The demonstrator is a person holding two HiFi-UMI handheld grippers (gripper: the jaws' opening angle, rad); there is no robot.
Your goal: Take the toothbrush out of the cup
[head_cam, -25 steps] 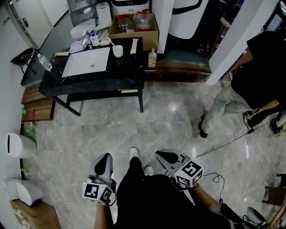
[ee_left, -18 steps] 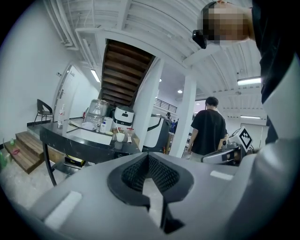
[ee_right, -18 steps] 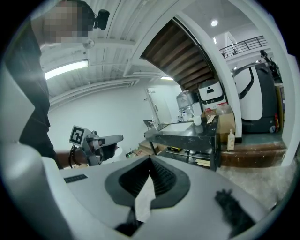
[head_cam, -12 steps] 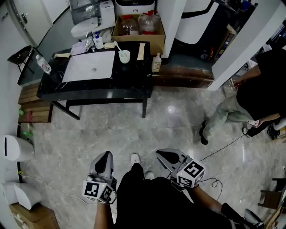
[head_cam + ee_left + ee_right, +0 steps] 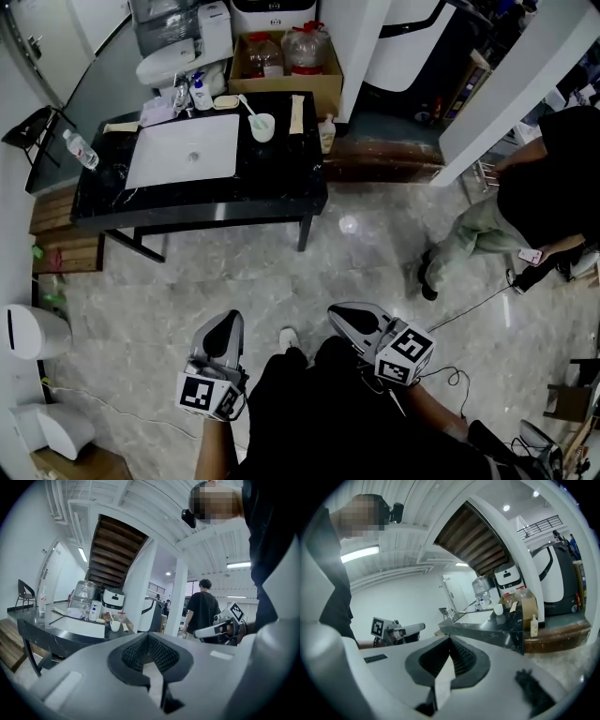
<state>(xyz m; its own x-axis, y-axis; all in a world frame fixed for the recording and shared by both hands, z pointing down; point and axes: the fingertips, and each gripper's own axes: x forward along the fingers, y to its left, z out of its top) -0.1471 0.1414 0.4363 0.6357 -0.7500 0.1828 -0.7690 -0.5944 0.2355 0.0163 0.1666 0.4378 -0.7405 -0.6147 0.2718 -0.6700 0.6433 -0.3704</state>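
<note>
A white cup point(image 5: 262, 126) stands on the black table point(image 5: 281, 183), just right of the white sink basin point(image 5: 184, 150). A pale toothbrush point(image 5: 247, 105) leans out of the cup toward the upper left. Both grippers are held low by the person's body, far from the table. My left gripper point(image 5: 226, 328) and right gripper point(image 5: 348, 318) have their jaws together with nothing between them. The cup point(image 5: 115, 626) shows small and distant in the left gripper view beyond my left gripper point(image 5: 149, 640), and the cup point(image 5: 498, 609) sits far off past my right gripper point(image 5: 450, 645) in the right gripper view.
A person in black point(image 5: 539, 178) stands at the right by a white pillar point(image 5: 506, 84). Behind the table is a cardboard box point(image 5: 286, 66) with jugs, and a soap bottle point(image 5: 326, 132) beside it. A water bottle point(image 5: 77, 149) stands at the table's left end. A cable point(image 5: 469, 305) crosses the marble floor.
The table and cup have slid down in the head view as the person stepped closer. Both grippers stay low and shut in front of the body.
</note>
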